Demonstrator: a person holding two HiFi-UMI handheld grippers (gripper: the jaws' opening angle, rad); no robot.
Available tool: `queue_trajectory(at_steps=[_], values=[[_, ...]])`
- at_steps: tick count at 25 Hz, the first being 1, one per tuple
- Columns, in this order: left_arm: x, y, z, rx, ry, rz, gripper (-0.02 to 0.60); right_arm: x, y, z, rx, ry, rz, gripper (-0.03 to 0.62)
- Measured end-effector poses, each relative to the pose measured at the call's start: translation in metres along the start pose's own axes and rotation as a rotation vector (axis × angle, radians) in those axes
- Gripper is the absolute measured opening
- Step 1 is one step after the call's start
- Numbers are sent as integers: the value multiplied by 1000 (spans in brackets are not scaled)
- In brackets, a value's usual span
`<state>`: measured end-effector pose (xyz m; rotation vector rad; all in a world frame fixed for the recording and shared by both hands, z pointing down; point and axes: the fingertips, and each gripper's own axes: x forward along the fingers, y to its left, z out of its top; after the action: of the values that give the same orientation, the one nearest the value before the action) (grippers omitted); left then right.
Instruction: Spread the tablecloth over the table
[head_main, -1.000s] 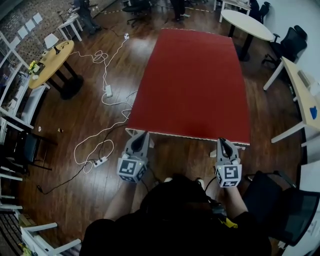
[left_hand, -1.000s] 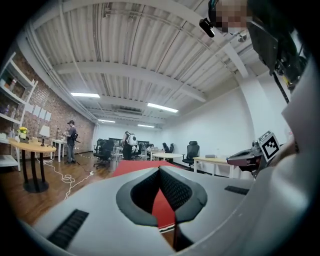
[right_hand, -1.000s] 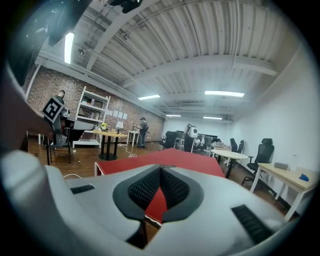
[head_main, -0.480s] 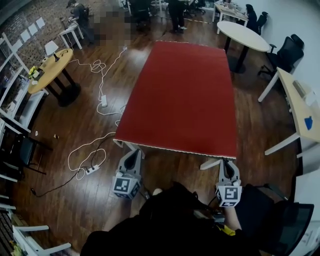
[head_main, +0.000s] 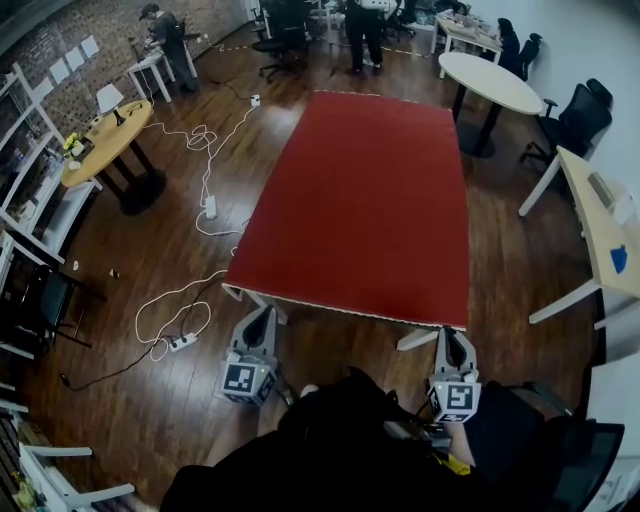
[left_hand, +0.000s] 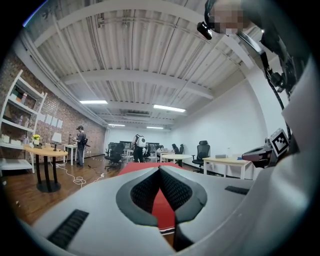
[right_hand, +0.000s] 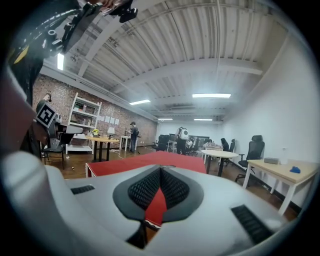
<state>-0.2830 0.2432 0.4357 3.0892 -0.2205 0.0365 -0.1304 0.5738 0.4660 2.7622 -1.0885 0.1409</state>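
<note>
Left gripper (head_main: 262, 312) and right gripper (head_main: 451, 333): jaws together on both, each at the near hem of the tablecloth (head_main: 365, 200). Each appears to pinch that hem, with red cloth showing between the pads.

Cloth lies flat and smooth over the table (head_main: 415, 340). It covers the top, and bits of white frame peek out under the near corners.

Step, by judgement: final squaring of the near edge. Next move calls for an even draw from both hands, no skew, then letting go.

The cloth's long axis runs away from the person toward the far end of the room. Its short near edge lies crosswise at the gripper tips.
</note>
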Motion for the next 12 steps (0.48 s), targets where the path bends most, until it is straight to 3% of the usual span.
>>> queue_trajectory(at_steps=[12], values=[[-10, -3, -15, -4, 23, -8, 0, -5, 10, -9, 42, 16, 2, 2]])
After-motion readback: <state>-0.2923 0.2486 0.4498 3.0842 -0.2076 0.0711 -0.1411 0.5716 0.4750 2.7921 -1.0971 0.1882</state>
